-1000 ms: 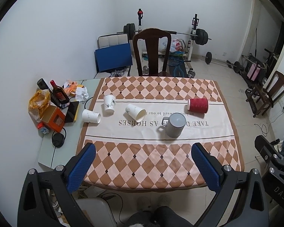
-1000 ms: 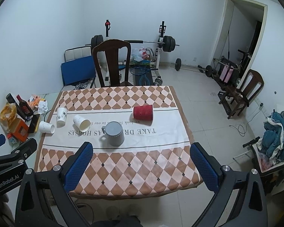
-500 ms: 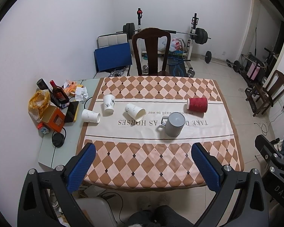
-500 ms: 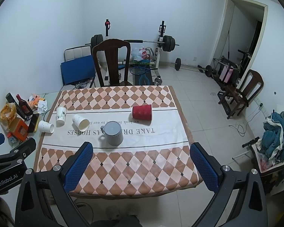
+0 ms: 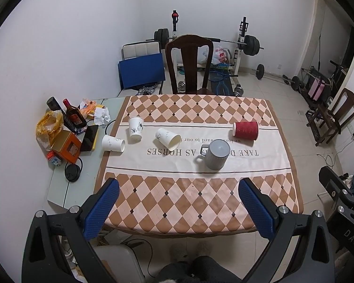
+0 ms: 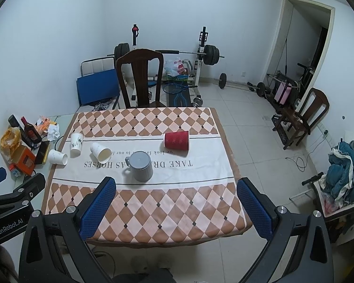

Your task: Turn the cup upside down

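A grey mug (image 5: pixel 216 154) (image 6: pixel 141 166) stands upside down near the middle of the checked tablecloth (image 5: pixel 177 195). A red ribbed cup (image 5: pixel 246 130) (image 6: pixel 177 140) lies on its side to its right. Two white paper cups lie on their sides (image 5: pixel 168 137) (image 5: pixel 113 143), and a third white cup (image 5: pixel 135 129) stands upside down. My left gripper (image 5: pixel 178 210) and right gripper (image 6: pixel 177 208) are both open and empty, held high over the table's near edge, far from the cups.
A side table (image 5: pixel 59 188) at left holds bottles (image 5: pixel 74 116), an orange box (image 5: pixel 66 146), a yellow bag and crumpled paper. A dark wooden chair (image 5: pixel 188 66) stands behind the table. Weights and a bench rack (image 5: pixel 245 44) line the back wall.
Both grippers have drifted back and up slightly, so the table looks a little farther. No cup has moved.
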